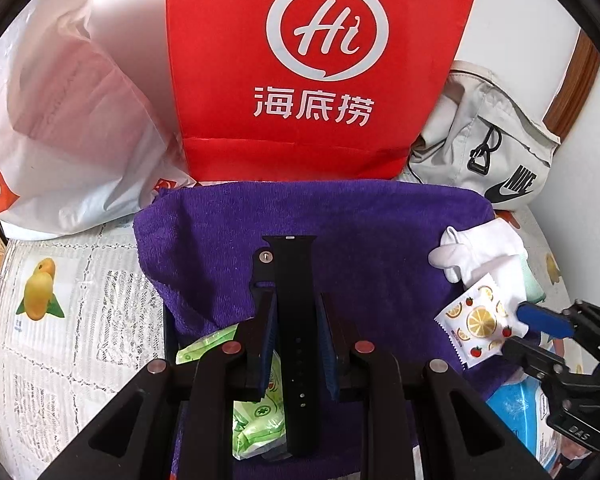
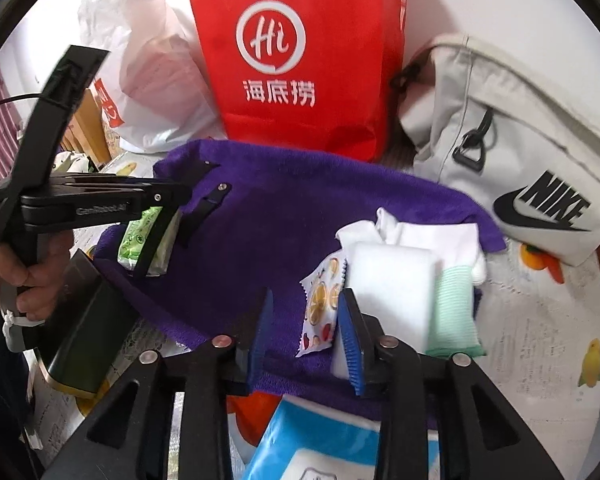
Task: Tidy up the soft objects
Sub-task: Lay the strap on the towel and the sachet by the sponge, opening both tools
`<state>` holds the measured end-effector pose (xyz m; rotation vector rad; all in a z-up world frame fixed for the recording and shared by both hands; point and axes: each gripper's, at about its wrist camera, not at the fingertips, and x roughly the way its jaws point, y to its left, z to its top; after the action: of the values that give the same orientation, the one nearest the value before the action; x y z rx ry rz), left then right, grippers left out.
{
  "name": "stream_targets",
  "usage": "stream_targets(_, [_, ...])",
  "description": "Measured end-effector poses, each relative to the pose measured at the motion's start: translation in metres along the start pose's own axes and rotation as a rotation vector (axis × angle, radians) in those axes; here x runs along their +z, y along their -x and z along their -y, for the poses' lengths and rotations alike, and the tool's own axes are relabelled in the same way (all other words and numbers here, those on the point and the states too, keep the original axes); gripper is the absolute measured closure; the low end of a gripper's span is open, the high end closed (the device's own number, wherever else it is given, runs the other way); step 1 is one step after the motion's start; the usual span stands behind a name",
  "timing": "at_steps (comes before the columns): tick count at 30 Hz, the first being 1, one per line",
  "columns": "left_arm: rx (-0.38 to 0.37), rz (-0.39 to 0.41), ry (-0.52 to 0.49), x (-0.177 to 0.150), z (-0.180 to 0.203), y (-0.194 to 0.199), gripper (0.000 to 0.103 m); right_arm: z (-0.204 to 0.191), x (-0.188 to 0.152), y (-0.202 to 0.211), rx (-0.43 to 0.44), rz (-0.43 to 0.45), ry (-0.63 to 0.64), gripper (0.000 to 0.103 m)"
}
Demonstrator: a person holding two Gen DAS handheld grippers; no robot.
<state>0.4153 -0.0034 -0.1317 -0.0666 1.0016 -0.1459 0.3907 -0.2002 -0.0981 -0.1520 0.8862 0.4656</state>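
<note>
My left gripper (image 1: 296, 312) is shut on a black watch strap (image 1: 290, 280) and holds it over a purple towel (image 1: 360, 232); a green wipes pack (image 1: 260, 420) lies under it. In the right wrist view the left gripper (image 2: 188, 216) shows at left with the strap (image 2: 210, 204) and the green pack (image 2: 140, 236). My right gripper (image 2: 306, 320) is open over the towel (image 2: 280, 208), its fingers either side of a fruit-print sachet (image 2: 320, 308). A white sponge (image 2: 388, 292), a white sock (image 2: 420, 236) and a mint cloth (image 2: 456, 312) lie beside it.
A red paper bag (image 1: 300, 60) stands behind the towel, a white plastic bag (image 1: 60, 120) to its left, a grey Nike bag (image 2: 520, 160) to its right. A blue tissue pack (image 2: 320, 448) lies at the front. The table has a fruit-print lace cover (image 1: 60, 320).
</note>
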Motion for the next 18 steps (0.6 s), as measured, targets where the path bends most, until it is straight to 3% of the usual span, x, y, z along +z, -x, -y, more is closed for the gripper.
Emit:
stream_targets(4, [0.013, 0.009, 0.004, -0.001, 0.001, 0.008, 0.068, 0.000, -0.003, 0.012, -0.010, 0.021, -0.009, 0.064])
stream_targets(8, [0.023, 0.026, 0.015, -0.004, -0.002, 0.026, 0.067, -0.003, -0.010, 0.027, -0.016, 0.042, -0.029, 0.053])
stream_targets(18, [0.039, 0.084, 0.054, -0.038, -0.020, 0.093, 0.050, -0.032, -0.040, 0.060, 0.029, 0.056, -0.063, 0.041])
